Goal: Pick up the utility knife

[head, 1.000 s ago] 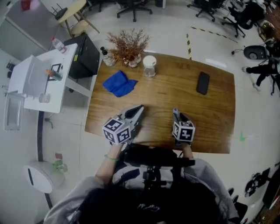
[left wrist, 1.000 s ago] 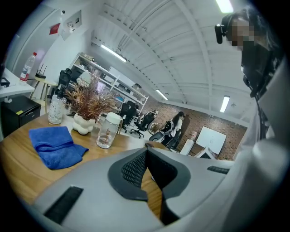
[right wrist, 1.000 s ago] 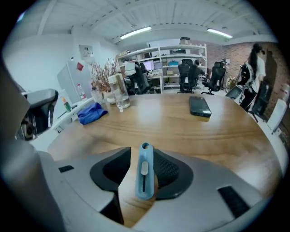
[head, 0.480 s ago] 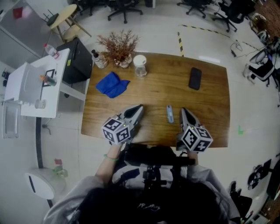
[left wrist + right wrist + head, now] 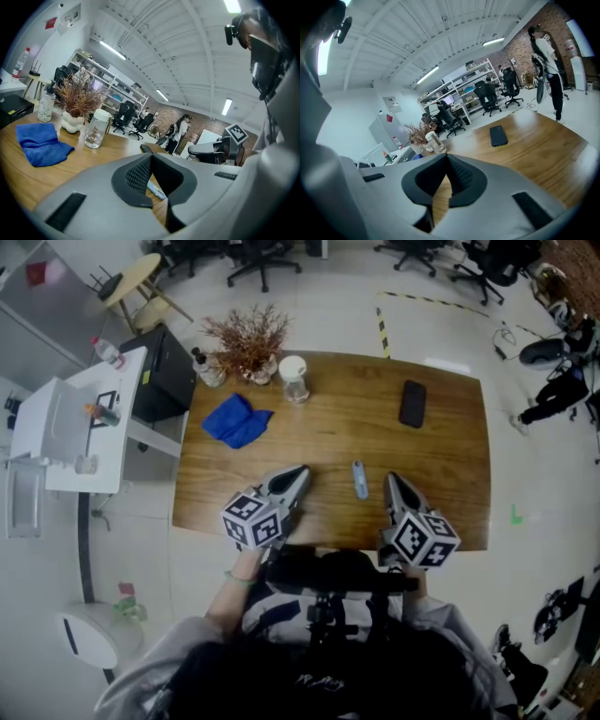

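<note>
- The blue cloth (image 5: pixel 234 420) lies on the wooden table (image 5: pixel 441 493), well ahead of the left jaws and to their left.
- The left gripper (image 5: pixel 301 471) has its jaws pressed together with nothing between them, over the near part of the table.
- The utility knife (image 5: pixel 359 479) lies flat on the wood between the two pairs of jaws, near the tips of each (neither touches it).
- The right gripper (image 5: pixel 391 478) likewise has its jaws closed and empty, with only bare wood showing past them.
- The black phone (image 5: pixel 412 404) lies well ahead of the right jaws.
</note>
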The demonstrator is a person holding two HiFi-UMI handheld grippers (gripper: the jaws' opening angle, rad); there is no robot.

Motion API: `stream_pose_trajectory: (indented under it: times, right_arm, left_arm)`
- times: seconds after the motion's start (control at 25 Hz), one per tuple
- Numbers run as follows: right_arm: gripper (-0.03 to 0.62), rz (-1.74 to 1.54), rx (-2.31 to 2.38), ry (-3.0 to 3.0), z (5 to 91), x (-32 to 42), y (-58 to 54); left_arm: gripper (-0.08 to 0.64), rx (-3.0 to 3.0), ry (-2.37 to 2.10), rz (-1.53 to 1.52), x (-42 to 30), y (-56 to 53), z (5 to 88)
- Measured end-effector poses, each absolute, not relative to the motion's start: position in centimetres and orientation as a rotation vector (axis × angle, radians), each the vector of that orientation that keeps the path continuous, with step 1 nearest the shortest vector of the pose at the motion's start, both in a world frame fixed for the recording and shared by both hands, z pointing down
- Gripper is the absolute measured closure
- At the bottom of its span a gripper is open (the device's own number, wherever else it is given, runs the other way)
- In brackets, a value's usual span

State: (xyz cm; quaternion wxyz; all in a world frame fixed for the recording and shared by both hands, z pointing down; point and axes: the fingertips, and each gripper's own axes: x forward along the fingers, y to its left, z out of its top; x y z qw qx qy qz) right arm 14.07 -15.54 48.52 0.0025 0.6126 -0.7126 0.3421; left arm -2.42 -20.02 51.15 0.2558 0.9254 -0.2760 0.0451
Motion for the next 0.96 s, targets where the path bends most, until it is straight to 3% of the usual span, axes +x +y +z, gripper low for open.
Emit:
stream_pose_trajectory:
  times: [0.96]
  right_arm:
    - [0.58,1.053,1.884,-2.198,49.7,13.1,-15.4]
  left_arm:
    - [0.552,2.492,-0.744,0.144,-3.0,-20.5,52.0]
